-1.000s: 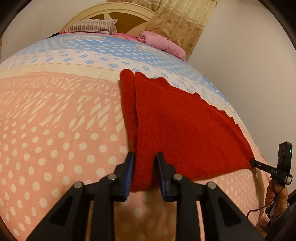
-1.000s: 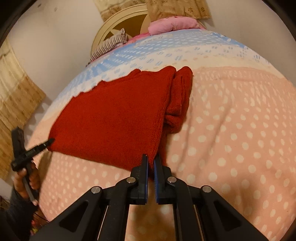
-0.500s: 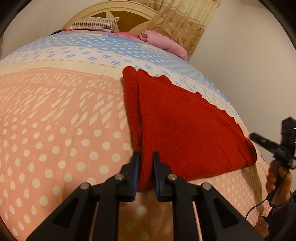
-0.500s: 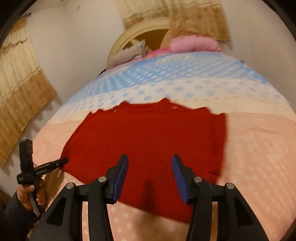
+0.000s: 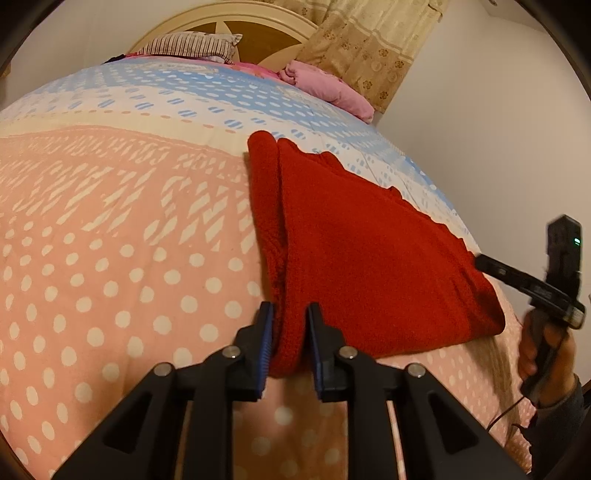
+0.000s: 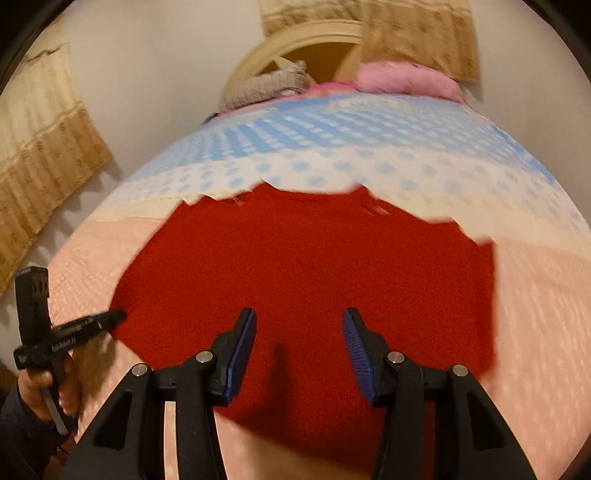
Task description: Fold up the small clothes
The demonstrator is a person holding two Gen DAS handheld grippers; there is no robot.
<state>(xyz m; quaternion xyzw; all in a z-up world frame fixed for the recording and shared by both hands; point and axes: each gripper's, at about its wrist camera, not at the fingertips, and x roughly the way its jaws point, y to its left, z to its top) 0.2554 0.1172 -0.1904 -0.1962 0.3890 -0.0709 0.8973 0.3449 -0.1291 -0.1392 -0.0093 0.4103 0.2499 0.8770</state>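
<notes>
A red knitted garment (image 5: 369, 251) lies flat on the bed, with a folded sleeve along its left side. My left gripper (image 5: 290, 345) sits at its near left corner, jaws slightly apart with the red fabric between the pads. In the right wrist view the garment (image 6: 314, 266) fills the middle. My right gripper (image 6: 299, 347) is open and empty just above its near edge. The other hand-held gripper shows at the garment's corner in each view: the right one (image 5: 532, 284) and the left one (image 6: 70, 332).
The bed has a pink, white and blue dotted cover (image 5: 110, 240). A striped pillow (image 5: 192, 46) and a pink pillow (image 5: 328, 88) lie by the wooden headboard (image 5: 236, 26). Curtains (image 6: 40, 155) hang on the walls. The bed edge falls off near the right hand.
My right gripper let go of the garment's corner, opened wide and swung over its middle. My left gripper closed on the near corner, then eased slightly apart.
</notes>
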